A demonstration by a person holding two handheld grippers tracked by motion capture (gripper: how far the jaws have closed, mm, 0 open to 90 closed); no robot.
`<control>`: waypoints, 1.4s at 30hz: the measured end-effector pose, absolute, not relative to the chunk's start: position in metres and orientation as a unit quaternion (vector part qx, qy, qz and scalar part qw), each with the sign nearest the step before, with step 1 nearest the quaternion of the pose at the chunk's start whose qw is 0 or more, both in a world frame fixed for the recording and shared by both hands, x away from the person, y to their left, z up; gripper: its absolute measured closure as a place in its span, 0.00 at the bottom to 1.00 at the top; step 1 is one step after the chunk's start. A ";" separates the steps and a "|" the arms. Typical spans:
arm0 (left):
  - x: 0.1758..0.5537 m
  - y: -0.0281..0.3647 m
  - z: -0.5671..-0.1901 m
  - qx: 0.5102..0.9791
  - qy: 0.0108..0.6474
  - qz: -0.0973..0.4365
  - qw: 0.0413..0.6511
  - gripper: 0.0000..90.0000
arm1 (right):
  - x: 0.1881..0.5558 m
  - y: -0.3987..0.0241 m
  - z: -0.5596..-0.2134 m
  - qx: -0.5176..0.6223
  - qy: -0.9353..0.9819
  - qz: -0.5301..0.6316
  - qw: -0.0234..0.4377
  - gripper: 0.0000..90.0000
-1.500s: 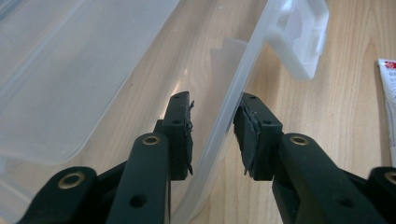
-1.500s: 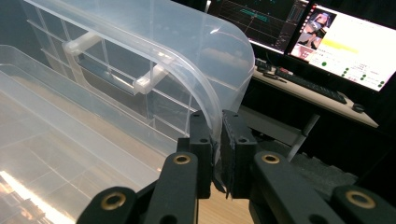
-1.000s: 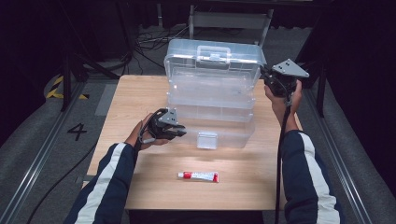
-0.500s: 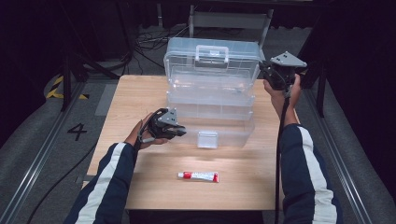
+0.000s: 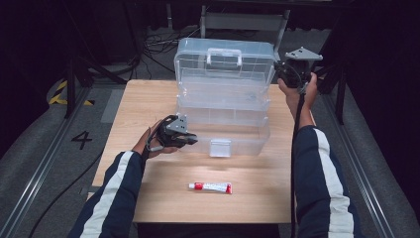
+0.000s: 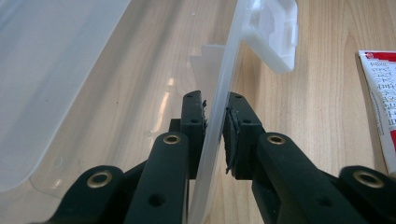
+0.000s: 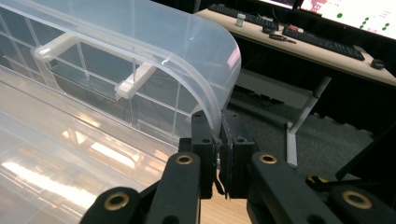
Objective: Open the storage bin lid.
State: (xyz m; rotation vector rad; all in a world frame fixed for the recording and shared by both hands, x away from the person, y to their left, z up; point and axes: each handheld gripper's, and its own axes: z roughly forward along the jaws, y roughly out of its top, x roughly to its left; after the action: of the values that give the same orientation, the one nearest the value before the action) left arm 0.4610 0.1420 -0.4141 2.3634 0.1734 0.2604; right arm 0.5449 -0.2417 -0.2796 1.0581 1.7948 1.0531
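Observation:
A clear plastic tiered box (image 5: 223, 106) stands at the back middle of the wooden table (image 5: 148, 99). Its lid (image 5: 225, 62) with a handle (image 5: 224, 52) is tilted up. My right gripper (image 5: 280, 69) is shut on the lid's right edge; in the right gripper view the pads of the right gripper (image 7: 218, 135) pinch the curved lid rim (image 7: 205, 60). My left gripper (image 5: 190, 140) is shut on the front wall of the bottom tray (image 5: 242, 144). In the left gripper view the left gripper (image 6: 215, 119) clamps that thin wall (image 6: 226, 79), with the white latch (image 6: 275, 32) beyond.
A red and white tube (image 5: 210, 187) lies on the table in front of the box, also at the right edge as the tube (image 6: 380, 88). Behind the table are a metal frame (image 5: 242, 20) and floor cables. A desk with keyboards (image 7: 289, 32) stands farther off.
My right gripper has moved up and a little back with the lid edge in it, tilting the lid further open. The left gripper has stayed on the tray wall.

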 end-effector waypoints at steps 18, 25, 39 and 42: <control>0.460 0.144 -0.416 0.918 0.069 0.095 0.379 0.89 | 0.573 -0.242 -0.278 0.433 0.704 0.423 0.372 0.96; 0.460 0.144 -0.417 0.916 0.070 0.097 0.382 0.89 | 0.581 -0.242 -0.278 0.438 0.701 0.427 0.366 0.96; 0.457 0.144 -0.417 0.917 0.066 0.096 0.383 0.89 | 0.599 -0.241 -0.281 0.445 0.702 0.430 0.354 0.95; 0.457 0.144 -0.417 0.917 0.064 0.097 0.382 0.90 | 0.601 -0.241 -0.281 0.446 0.701 0.429 0.354 0.95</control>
State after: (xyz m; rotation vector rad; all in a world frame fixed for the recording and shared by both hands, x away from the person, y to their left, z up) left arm 0.4567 0.1444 -0.4167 2.3391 0.1626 0.2471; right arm 0.6011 -0.2409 -0.2812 1.1537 1.8129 1.1086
